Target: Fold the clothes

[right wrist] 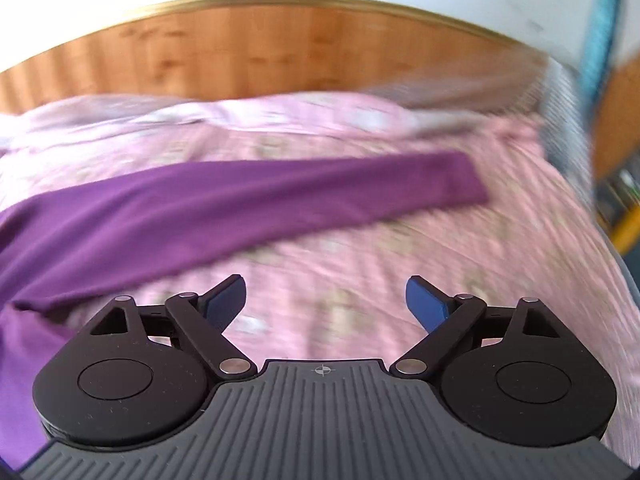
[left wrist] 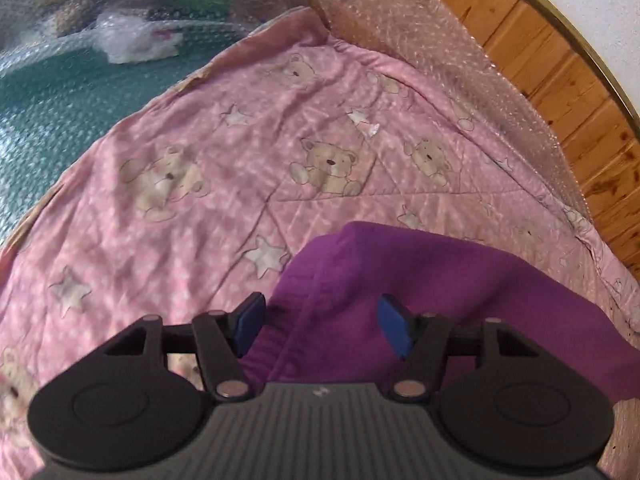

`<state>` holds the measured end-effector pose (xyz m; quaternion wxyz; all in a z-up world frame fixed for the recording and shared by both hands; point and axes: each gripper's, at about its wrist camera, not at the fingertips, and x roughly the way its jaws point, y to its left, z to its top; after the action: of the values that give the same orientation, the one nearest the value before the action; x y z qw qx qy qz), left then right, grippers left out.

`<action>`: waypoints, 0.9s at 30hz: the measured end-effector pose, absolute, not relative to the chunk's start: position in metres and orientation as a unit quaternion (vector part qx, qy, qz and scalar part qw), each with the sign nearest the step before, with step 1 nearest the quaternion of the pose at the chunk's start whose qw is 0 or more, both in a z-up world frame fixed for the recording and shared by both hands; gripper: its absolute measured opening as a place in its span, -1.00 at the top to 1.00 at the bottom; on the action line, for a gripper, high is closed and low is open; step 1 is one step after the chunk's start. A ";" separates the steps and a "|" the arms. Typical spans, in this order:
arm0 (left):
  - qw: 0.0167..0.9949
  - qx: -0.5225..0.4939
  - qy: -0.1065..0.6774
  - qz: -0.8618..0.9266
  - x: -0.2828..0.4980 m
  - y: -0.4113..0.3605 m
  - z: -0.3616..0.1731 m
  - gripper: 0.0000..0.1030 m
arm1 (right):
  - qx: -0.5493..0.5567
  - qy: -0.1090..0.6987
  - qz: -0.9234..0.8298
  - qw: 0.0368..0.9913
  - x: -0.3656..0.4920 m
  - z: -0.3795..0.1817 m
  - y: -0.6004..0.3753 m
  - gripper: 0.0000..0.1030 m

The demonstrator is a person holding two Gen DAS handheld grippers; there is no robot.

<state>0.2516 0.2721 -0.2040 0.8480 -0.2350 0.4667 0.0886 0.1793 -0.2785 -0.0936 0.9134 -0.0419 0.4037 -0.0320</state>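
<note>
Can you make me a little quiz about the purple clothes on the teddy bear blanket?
1. True or false: the right claw is squeezing the long purple fabric sleeve.
2. Which pictures are printed on the pink quilted blanket? A) cars B) teddy bears and stars C) fish
3. Fill in: in the left claw's view, the purple fabric garment lies in front of the left claw, whose blue pads stand ____.

Key
1. False: its pads stand apart over the blanket, with nothing between them.
2. B
3. Apart: the cloth shows between them, but they do not pinch it.
</note>
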 end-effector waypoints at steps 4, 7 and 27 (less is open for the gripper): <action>0.872 -0.196 0.447 0.043 0.247 0.254 -0.204 1.00 | -0.044 0.412 0.031 0.910 0.210 -0.083 -0.217 -0.75; 0.906 -0.104 0.409 0.006 0.221 0.207 -0.180 1.00 | -0.042 0.414 0.100 0.904 0.242 -0.071 -0.155 -0.76; 0.853 -0.288 0.434 0.044 0.179 0.322 -0.200 0.11 | -0.327 0.410 0.474 0.707 0.333 -0.150 0.208 -0.74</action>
<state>0.1790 0.3218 -0.1997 0.8525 -0.2877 0.4342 0.0436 0.3334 0.2075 -0.1495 0.7073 -0.3268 0.4102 0.4739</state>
